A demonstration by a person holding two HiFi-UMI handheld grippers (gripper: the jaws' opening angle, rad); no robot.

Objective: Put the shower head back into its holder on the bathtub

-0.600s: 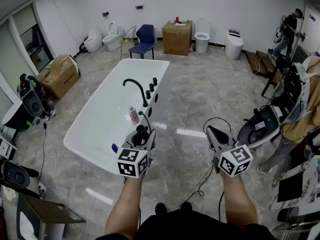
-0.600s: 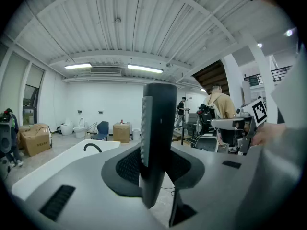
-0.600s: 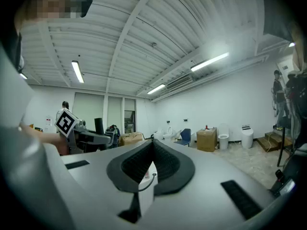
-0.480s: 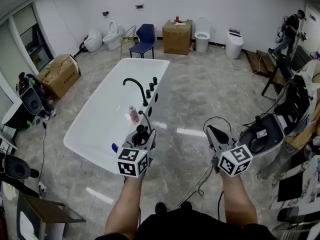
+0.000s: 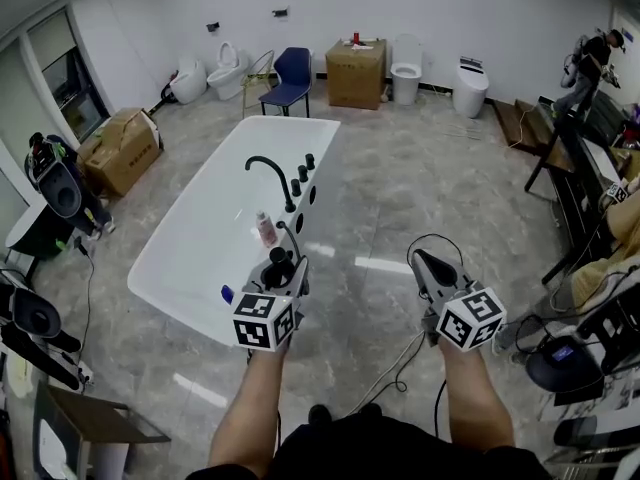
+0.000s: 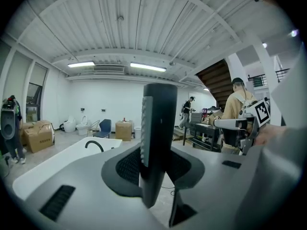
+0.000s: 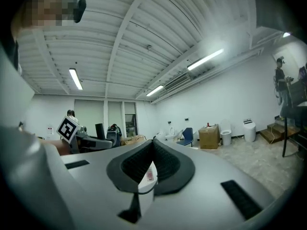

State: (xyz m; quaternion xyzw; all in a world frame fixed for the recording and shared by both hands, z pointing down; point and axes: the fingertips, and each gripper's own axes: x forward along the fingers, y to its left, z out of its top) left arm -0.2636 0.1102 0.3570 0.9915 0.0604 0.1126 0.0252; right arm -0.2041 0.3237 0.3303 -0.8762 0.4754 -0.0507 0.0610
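Observation:
The white bathtub (image 5: 165,258) lies ahead of me, with a black arched faucet (image 5: 270,171) and black knobs (image 5: 303,171) on its right rim. My left gripper (image 5: 282,268) is over the tub's near right rim. It is shut on the black shower head (image 5: 279,261), whose hose (image 5: 294,236) curves up beyond it. In the left gripper view the shower head (image 6: 156,143) stands upright between the jaws. My right gripper (image 5: 431,268) hovers over the floor to the tub's right. Its jaws (image 7: 152,150) are shut, with nothing held.
A small bottle (image 5: 267,228) stands on the tub rim near the faucet. A cable (image 5: 405,358) lies on the floor between my arms. Cardboard boxes (image 5: 122,148), a blue chair (image 5: 290,78) and toilets (image 5: 405,68) line the far side. A person (image 5: 590,63) and desks are at the right.
Both grippers have kept their places, the left one still holding the shower head. At the right edge a person with dark gear has shifted toward the lower right.

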